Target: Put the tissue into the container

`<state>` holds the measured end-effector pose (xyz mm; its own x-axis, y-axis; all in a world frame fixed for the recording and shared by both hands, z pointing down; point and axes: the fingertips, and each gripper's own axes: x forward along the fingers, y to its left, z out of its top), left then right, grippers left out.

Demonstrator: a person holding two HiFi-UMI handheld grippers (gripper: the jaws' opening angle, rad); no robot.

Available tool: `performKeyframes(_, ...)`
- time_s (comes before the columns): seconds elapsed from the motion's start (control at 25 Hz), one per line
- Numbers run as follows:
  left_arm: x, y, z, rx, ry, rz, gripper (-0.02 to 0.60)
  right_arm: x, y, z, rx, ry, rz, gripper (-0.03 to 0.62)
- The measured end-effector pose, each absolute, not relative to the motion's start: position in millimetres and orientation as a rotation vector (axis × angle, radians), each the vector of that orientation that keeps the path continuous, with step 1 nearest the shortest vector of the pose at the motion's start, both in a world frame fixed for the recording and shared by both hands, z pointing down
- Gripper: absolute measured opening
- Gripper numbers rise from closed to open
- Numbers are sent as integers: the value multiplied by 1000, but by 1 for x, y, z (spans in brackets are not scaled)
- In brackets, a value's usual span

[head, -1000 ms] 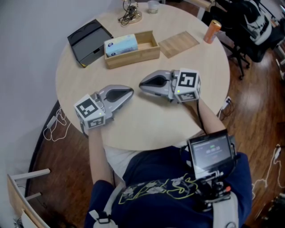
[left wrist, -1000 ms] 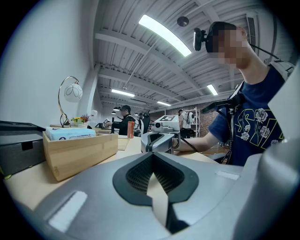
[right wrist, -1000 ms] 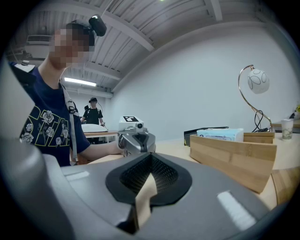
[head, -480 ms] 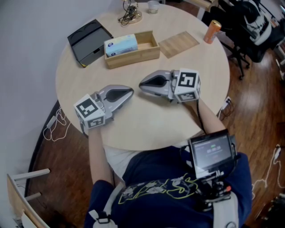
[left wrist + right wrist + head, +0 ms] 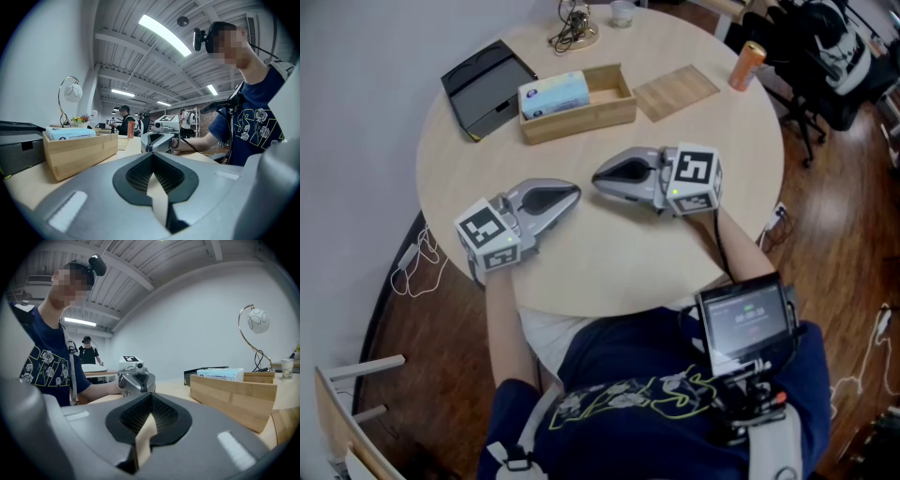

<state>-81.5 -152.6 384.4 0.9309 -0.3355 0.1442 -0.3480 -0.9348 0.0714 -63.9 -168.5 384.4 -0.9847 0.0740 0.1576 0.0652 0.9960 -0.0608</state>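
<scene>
A pale blue tissue pack (image 5: 553,94) lies in the left half of the open wooden container (image 5: 581,119) at the far side of the round table. Its right half looks empty. My left gripper (image 5: 576,195) rests on the table at the near left, jaws shut, holding nothing. Facing it from the right is my right gripper (image 5: 597,176), also shut and holding nothing. The two tips sit close together, well short of the container. From the left gripper view, the container (image 5: 79,152) and tissue pack (image 5: 70,133) stand ahead to the left. The right gripper view has the container (image 5: 234,394) to the right.
A black open case (image 5: 487,86) lies left of the container, and a flat wooden lid (image 5: 676,92) right of it. An orange can (image 5: 747,66), a lamp base with cable (image 5: 574,33) and a white cup (image 5: 622,13) stand near the far edge. A screen (image 5: 743,319) hangs on the person's chest.
</scene>
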Motion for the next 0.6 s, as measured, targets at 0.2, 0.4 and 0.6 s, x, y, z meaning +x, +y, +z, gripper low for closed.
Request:
performKeyframes(0.2,-81,-152,384,2993,-532,199,3,-64,-168,384,-101,-2978,83,2)
performKeyframes(0.4,-81,-152,384,2992,-532,198,3,-63,-168,385,-103,-2978,85,2)
performKeyframes(0.6,-81,-153,384,2991,-533,199,3,-63,-169,384,-100,-2978,86,2)
